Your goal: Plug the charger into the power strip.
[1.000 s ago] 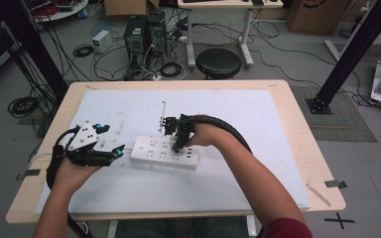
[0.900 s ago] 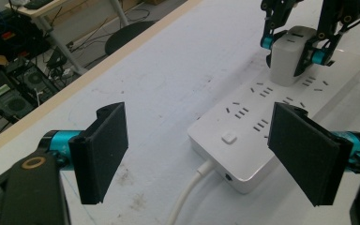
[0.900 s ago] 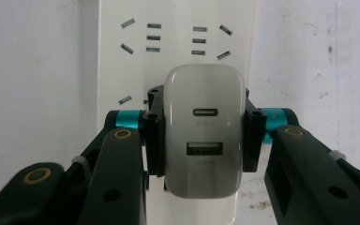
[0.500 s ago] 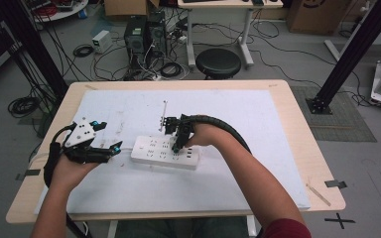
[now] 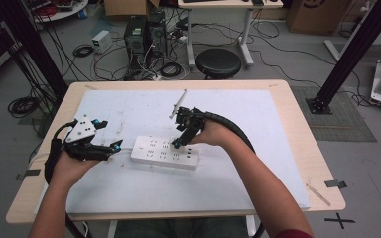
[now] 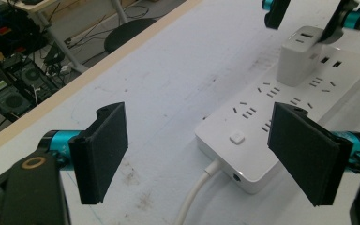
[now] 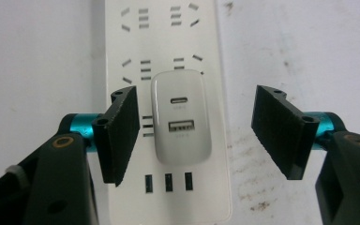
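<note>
A white power strip point(image 5: 164, 152) lies across the middle of the white mat point(image 5: 129, 111). A white USB charger point(image 7: 180, 119) is plugged into the power strip point(image 7: 166, 56), standing upright point(image 6: 301, 56). My right gripper point(image 7: 194, 136) hovers just above the charger, open, its jaws spread either side of it without touching; the high view shows it point(image 5: 177, 144) pointing down over the strip. My left gripper point(image 5: 111, 148) sits open at the strip's left end. In its own view the left gripper point(image 6: 206, 154) frames the end of the power strip point(image 6: 258, 140) with its switch button and white cord point(image 6: 192, 199).
The wooden table point(image 5: 307, 144) carries the mat. A thin stick point(image 5: 177, 103) lies on the mat behind the right gripper. Beyond the table's far edge stand a black stool point(image 5: 219, 62), computer boxes point(image 5: 141, 34) and tangled floor cables.
My left gripper has slid right, closer to the strip's left end. The right gripper has stayed over the charger.
</note>
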Demonstrator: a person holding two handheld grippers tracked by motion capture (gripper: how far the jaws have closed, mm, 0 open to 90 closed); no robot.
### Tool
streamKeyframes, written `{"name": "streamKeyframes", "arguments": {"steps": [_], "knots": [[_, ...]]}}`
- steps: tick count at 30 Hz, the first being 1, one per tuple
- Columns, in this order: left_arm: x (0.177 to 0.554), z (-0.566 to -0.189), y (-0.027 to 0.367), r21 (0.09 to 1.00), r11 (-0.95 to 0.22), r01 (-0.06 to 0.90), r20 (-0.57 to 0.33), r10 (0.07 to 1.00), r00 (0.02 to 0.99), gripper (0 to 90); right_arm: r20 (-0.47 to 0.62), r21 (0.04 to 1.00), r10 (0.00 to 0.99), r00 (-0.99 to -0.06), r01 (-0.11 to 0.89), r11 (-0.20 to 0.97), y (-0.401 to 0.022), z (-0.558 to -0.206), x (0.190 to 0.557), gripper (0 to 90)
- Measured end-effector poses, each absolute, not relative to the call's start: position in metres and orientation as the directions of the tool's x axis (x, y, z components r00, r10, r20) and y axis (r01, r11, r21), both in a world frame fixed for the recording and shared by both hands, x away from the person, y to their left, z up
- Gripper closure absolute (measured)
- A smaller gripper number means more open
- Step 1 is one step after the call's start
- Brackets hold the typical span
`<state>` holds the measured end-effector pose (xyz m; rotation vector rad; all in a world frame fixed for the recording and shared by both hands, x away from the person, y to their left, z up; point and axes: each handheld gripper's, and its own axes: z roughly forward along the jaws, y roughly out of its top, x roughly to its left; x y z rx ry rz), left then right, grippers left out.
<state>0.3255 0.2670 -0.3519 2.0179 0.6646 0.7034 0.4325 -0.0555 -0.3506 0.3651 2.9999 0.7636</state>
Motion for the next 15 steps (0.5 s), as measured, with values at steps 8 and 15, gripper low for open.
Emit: {"name": "streamKeyframes", "arguments": {"steps": [8, 15], "knots": [[0.328, -0.351, 0.264, 0.868, -0.478, 0.134, 0.240, 0.641, 0.729, 20.0, 0.035, 0.621, 0.356, -0.934, 0.300, 0.725, -0.101, -0.342, 0.422, 19.7], [0.330, -0.354, 0.265, 0.887, -0.452, 0.097, 0.228, 0.610, 0.759, 20.0, 0.067, 0.706, 0.434, -0.899, 0.350, 0.615, -0.137, -0.343, 0.411, 19.7]]}}
